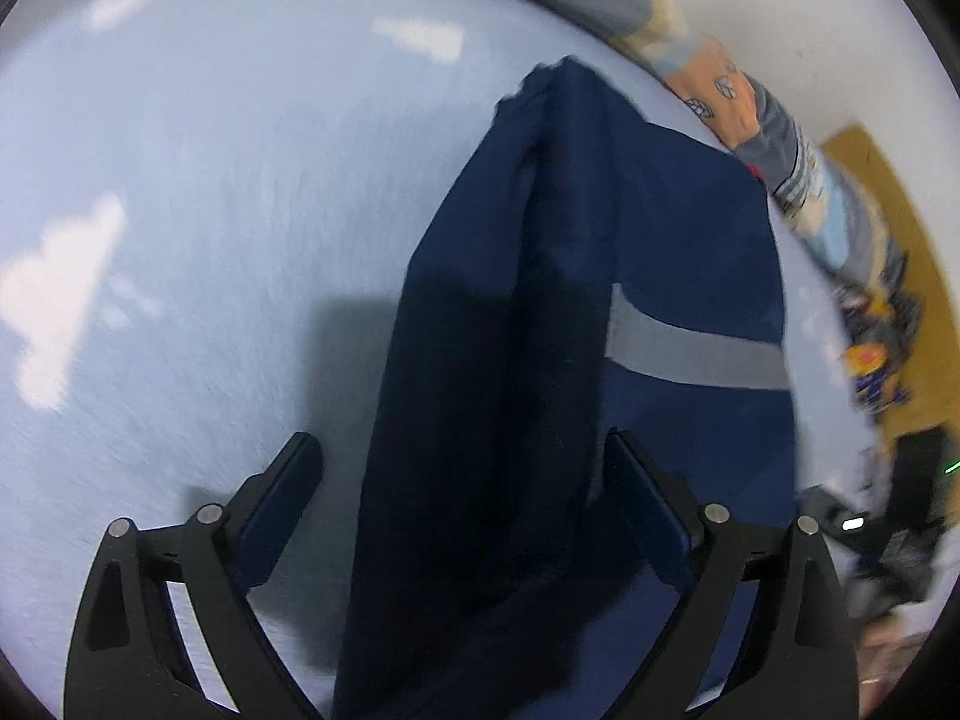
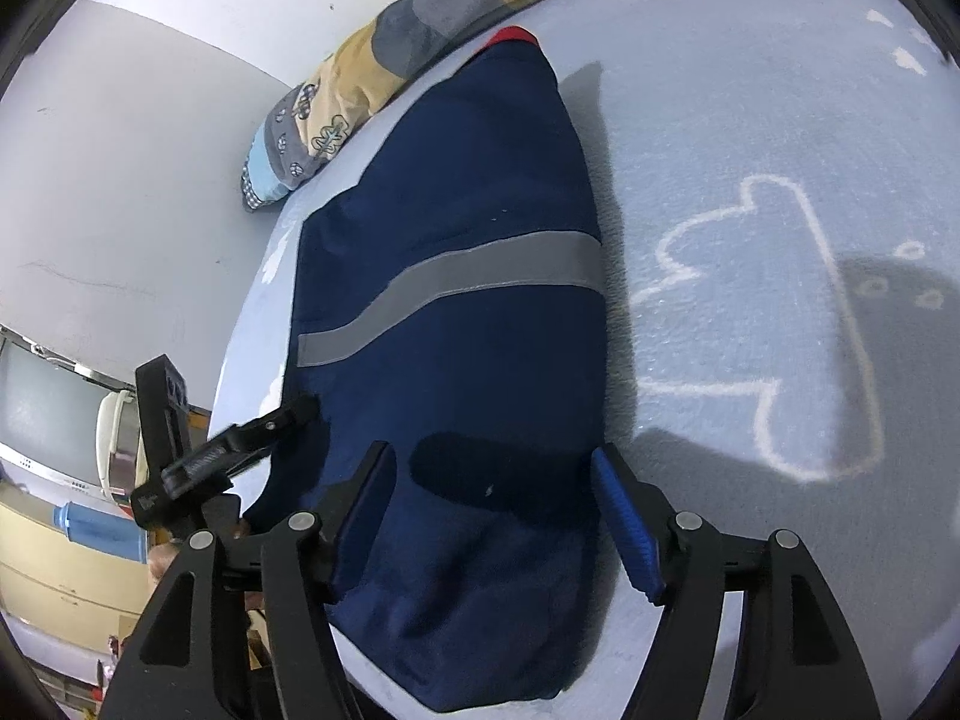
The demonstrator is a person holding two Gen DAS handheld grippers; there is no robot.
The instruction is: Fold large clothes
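Garment [image 2: 456, 276] lies on the bed [image 2: 750, 120], near its left edge in your right wrist view, stripe [image 2: 456, 282] running across it. Quilt [image 2: 384, 48] sits behind it along the wall [image 2: 150, 150]. Your right gripper [image 2: 492, 516] straddles the near end, left gripper [image 2: 288, 414] at the garment's left edge. In the left view, a fold hangs between your left gripper's [image 1: 462, 480] fingers, bed to its left.
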